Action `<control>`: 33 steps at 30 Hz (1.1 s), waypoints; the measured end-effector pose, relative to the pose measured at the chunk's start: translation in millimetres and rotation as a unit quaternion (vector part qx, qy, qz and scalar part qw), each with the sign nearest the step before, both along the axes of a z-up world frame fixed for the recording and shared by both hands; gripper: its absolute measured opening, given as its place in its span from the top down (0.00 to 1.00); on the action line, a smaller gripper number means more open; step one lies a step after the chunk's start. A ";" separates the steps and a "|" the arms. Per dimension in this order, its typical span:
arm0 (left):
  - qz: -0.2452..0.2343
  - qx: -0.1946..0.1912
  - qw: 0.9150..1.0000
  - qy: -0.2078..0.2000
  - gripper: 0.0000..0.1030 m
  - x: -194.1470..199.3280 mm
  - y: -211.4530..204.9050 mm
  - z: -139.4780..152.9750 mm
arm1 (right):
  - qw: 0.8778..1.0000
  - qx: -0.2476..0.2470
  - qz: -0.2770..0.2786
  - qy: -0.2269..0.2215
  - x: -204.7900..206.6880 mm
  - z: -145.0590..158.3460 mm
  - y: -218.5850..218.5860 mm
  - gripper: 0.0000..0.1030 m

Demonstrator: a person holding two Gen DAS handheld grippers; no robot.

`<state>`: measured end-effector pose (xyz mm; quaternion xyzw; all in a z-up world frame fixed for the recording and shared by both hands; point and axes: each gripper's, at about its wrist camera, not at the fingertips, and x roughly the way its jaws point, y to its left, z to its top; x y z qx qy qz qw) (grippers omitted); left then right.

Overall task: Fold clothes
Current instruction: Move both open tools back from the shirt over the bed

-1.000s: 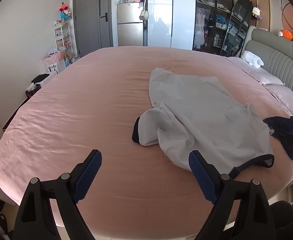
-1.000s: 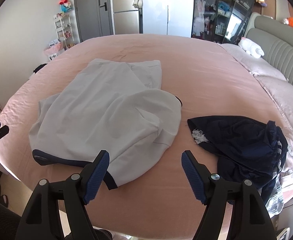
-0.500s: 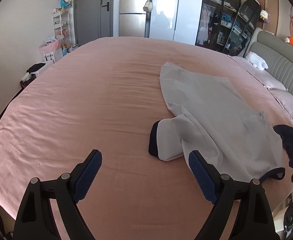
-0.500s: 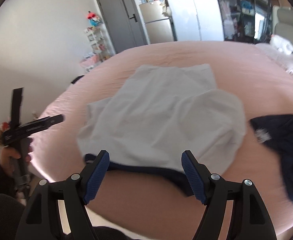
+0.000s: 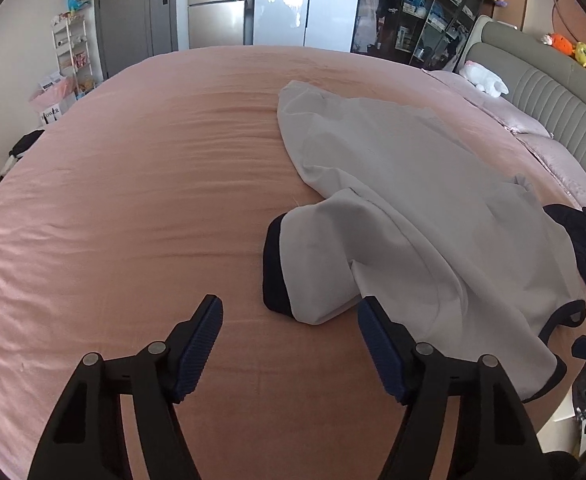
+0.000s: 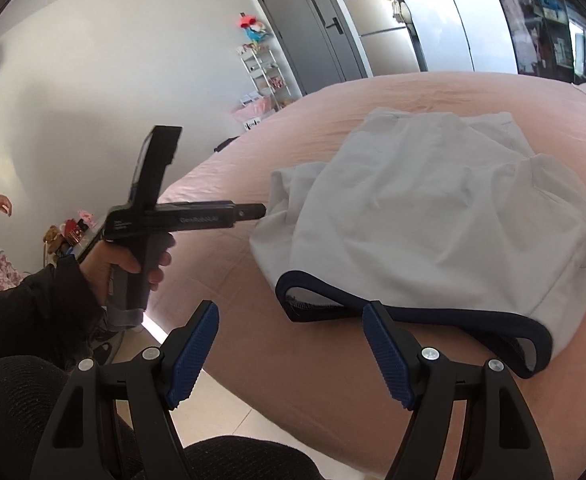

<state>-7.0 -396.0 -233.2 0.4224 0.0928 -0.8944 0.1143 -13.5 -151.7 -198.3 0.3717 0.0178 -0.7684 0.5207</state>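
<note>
White short-sleeved shirt with navy trim (image 5: pixel 405 200) lies crumpled on pink-sheeted bed (image 5: pixel 133 200). Left gripper (image 5: pixel 289 344) fingers spread, above navy sleeve cuff (image 5: pixel 274 268). Right gripper (image 6: pixel 291 350) fingers spread, above navy collar (image 6: pixel 413 312).

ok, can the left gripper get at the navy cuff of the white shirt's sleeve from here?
Probably yes. The left gripper is open and empty, with the navy sleeve cuff of the white shirt lying flat just ahead on the pink bedsheet, nothing between.
</note>
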 end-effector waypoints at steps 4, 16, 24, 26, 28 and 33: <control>-0.020 -0.008 1.000 -0.021 0.48 -5.7 3.5 -11.8 | 1.000 0.001 0.009 0.000 0.7 -3.3 -10.0 0.29; -0.017 -0.001 1.000 -0.021 0.48 -0.4 -7.7 -14.5 | 0.996 0.089 -0.015 0.000 -7.4 -20.7 -43.1 0.48; 0.000 -0.005 1.000 -0.016 0.48 17.8 -14.4 -4.1 | 0.996 0.088 -0.017 -0.024 -9.3 -15.8 -44.4 0.52; 0.002 -0.006 1.000 -0.012 0.48 24.6 -14.5 0.5 | 0.996 0.084 -0.016 -0.026 -7.7 -14.3 -41.8 0.52; 0.003 -0.010 1.000 -0.007 0.48 30.7 -14.1 5.0 | 0.997 0.067 -0.010 -0.033 -4.5 -12.2 -37.0 0.52; 0.001 -0.019 1.000 -0.007 0.48 35.4 -13.4 9.3 | 0.995 0.081 -0.007 -0.052 -0.2 -15.8 -37.9 0.52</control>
